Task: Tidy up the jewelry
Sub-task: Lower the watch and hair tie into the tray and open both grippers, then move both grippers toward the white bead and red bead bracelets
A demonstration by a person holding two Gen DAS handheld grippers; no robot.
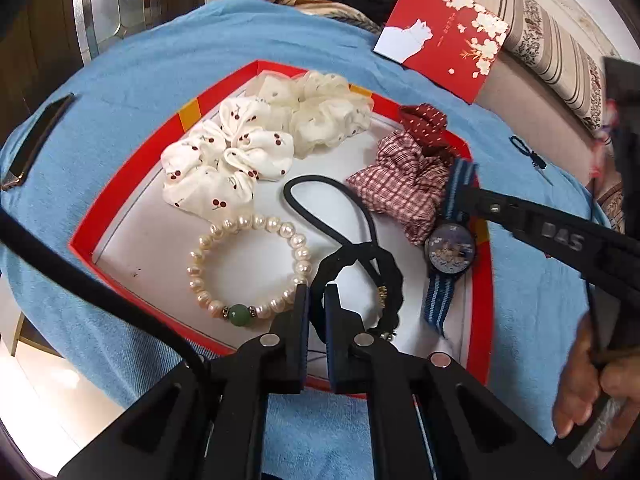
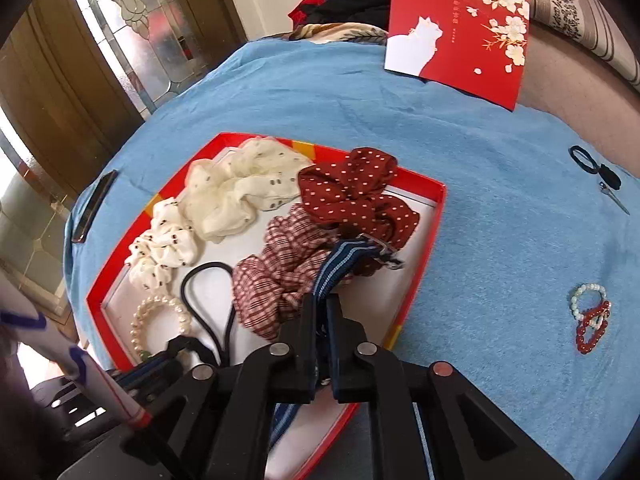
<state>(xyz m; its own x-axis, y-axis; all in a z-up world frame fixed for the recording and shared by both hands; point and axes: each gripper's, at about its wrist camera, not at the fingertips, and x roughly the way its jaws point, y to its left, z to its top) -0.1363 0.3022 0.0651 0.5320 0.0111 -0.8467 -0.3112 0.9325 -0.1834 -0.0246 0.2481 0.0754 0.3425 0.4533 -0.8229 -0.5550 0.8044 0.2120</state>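
Both views are fisheye, each mounted behind its own gripper's two black fingers and tilted steeply down at a blue terry cloth (image 1: 168,56) (its edges bend with the lens). The left wrist view hangs close over the near edge of a shallow red-rimmed white-floored box (image 1: 120,184). The right wrist view looks from the box's right side, also close. They share the box (image 2: 432,216), the cloth (image 2: 500,208) and a red card with a white cat (image 1: 444,36) (image 2: 456,32) beyond.
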